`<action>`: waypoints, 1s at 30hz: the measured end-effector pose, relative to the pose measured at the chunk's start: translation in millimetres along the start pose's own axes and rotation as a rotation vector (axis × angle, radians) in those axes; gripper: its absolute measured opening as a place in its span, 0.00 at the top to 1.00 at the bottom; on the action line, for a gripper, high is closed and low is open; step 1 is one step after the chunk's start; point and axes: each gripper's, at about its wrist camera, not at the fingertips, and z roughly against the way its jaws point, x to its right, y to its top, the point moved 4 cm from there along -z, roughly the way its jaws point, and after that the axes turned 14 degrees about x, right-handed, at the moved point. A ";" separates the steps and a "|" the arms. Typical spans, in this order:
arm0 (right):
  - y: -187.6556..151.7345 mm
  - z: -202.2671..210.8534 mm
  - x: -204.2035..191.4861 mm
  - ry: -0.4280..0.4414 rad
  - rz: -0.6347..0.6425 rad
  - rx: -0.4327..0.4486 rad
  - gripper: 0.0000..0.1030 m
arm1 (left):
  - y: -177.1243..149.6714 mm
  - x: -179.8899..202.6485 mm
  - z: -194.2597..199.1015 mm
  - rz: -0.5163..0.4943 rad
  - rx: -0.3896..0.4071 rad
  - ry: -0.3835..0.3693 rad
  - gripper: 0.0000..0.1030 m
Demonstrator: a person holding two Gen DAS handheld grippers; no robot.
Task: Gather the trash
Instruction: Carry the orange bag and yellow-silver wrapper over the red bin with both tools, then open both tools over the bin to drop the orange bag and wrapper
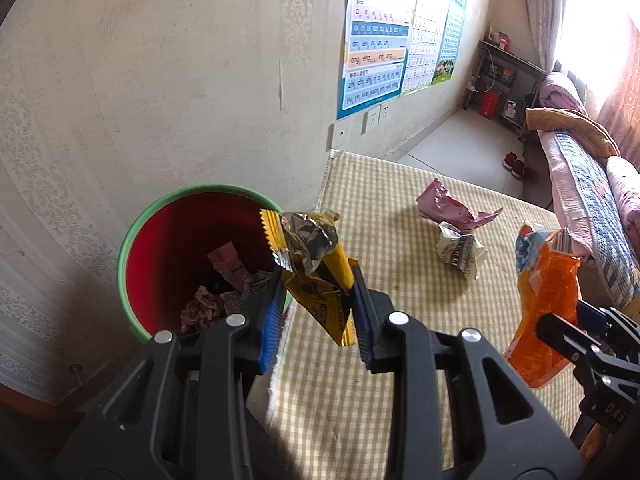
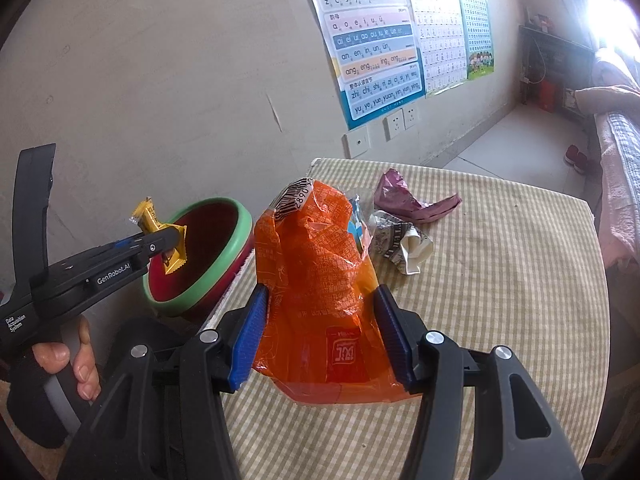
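I'm looking at a bedroom corner: a pale papered wall with pinyin charts (image 2: 372,40) pinned at about one o'clock, and below me a table under a yellow-and-white checked cloth (image 2: 500,280). Just off the table's left edge stands a red waste bin (image 1: 180,248) with a green rim; crumpled paper and wrappers already lie at its bottom.

My left gripper (image 1: 316,300) is pinched narrow on a yellow snack wrapper (image 1: 316,276) — the blue pads press its lower half from both sides, and its crinkled silver top sticks up at twelve o'clock, overlapping the bin's right rim in the left wrist view. From the right wrist view the same wrapper hangs in front of the bin's mouth at nine o'clock, with the person's hand (image 2: 68,360) wrapped round the grip below.

My right gripper (image 2: 320,332) holds an orange snack bag (image 2: 316,280) at a medium opening, pads against both flanks; the bag stands upright with a barcode label at its top and is raised off the cloth.

Still on the table, at about one o'clock from the right gripper, a crushed pink wrapper (image 2: 416,200) lies touching a crumpled white printed paper cup (image 2: 404,248) — both well apart from the bin
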 end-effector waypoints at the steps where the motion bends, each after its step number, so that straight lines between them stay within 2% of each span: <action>1: 0.7 -1.2 -4.0 0.007 0.006 -0.002 0.48 | -0.1 -2.5 0.1 0.005 -0.001 0.002 0.70; 23: 5.9 -27.8 -65.7 0.114 0.109 -0.058 0.48 | -9.1 -56.3 -2.2 0.084 -0.015 0.070 0.70; 30: 7.3 -35.0 -81.8 0.150 0.127 -0.071 0.48 | -14.3 -72.5 -5.8 0.136 -0.036 0.077 0.71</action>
